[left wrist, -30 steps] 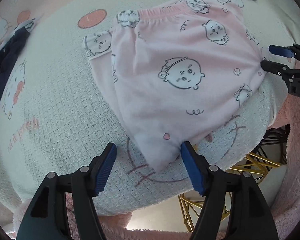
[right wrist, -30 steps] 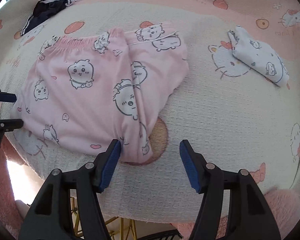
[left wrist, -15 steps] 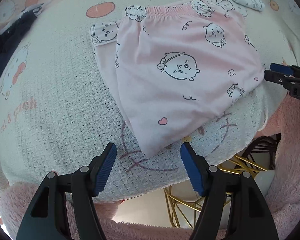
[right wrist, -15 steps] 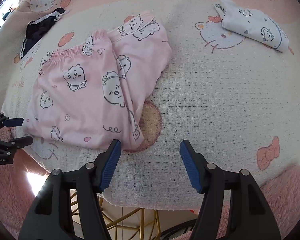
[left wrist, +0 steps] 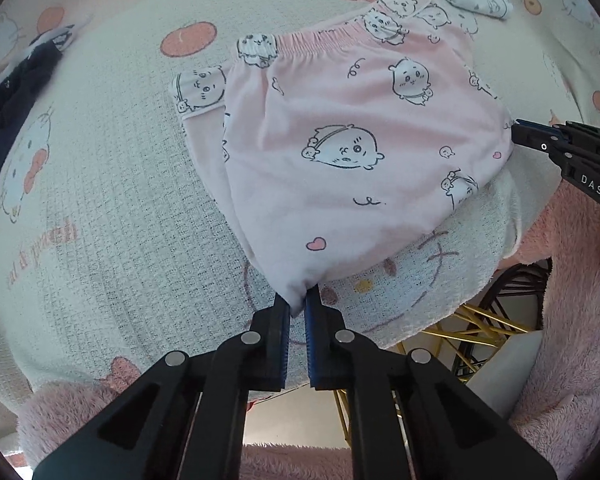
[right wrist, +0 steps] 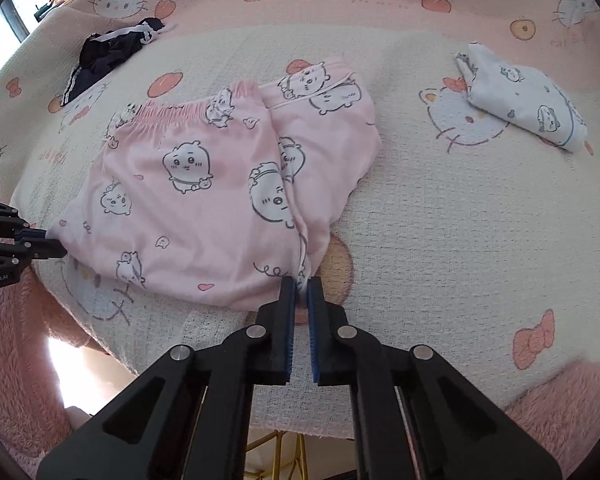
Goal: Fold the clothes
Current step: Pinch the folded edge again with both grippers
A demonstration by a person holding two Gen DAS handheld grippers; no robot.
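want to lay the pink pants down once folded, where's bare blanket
Widest bare patch: between the pink pants and the folded white garment, running down to the blanket's near edge. Another sits below the dark garment, left of the pants. Crowded: the pants' lower corners, where both grippers are clamped.

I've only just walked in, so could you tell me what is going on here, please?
A person is folding clothes on a cartoon-cat blanket with two hand-held grippers. The left hand-held gripper is shut on one near corner of the pink pyjama shorts, and the right hand-held gripper is shut on the other near corner. The shorts lie flat, waistband on the far side. A folded white garment and a crumpled dark garment lie apart.
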